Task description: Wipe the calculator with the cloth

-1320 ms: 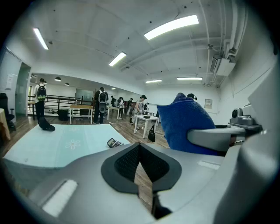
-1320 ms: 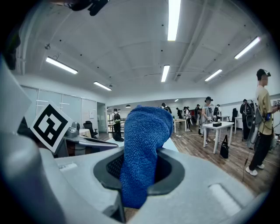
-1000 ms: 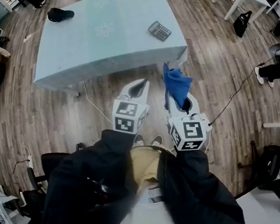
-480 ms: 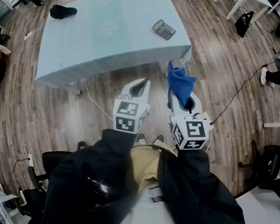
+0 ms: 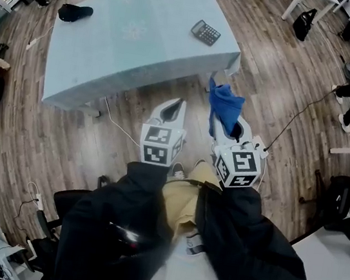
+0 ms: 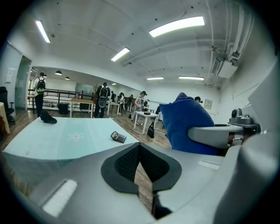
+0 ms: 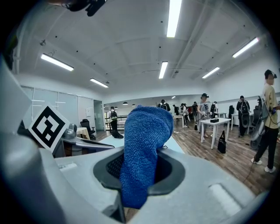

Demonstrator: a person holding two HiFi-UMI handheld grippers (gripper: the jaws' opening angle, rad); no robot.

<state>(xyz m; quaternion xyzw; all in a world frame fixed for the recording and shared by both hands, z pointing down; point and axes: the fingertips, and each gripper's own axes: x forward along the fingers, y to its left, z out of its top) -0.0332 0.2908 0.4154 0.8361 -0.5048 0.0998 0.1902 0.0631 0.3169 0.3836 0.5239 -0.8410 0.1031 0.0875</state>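
Observation:
A dark calculator point(image 5: 206, 32) lies near the right front corner of the pale blue table point(image 5: 110, 48); it also shows small in the left gripper view as the calculator point(image 6: 118, 137). My right gripper point(image 5: 224, 125) is shut on a blue cloth point(image 5: 223, 107), which sticks up out of its jaws as the cloth point(image 7: 142, 148). My left gripper point(image 5: 173, 108) hangs beside it with jaws shut and nothing between them point(image 6: 140, 166). Both grippers are held over the wooden floor, short of the table's front edge.
A black cap point(image 5: 75, 13) lies at the table's far left corner. A cable point(image 5: 115, 127) runs on the floor under the table's front edge. Office chairs point(image 5: 339, 200) stand at the right, a black bag point(image 5: 303, 26) by white tables behind. Several people stand far back point(image 6: 103, 98).
The view has shifted a little toward the table; the calculator sits slightly lower in the head view. Both grippers keep their pose, the cloth still held in the right one.

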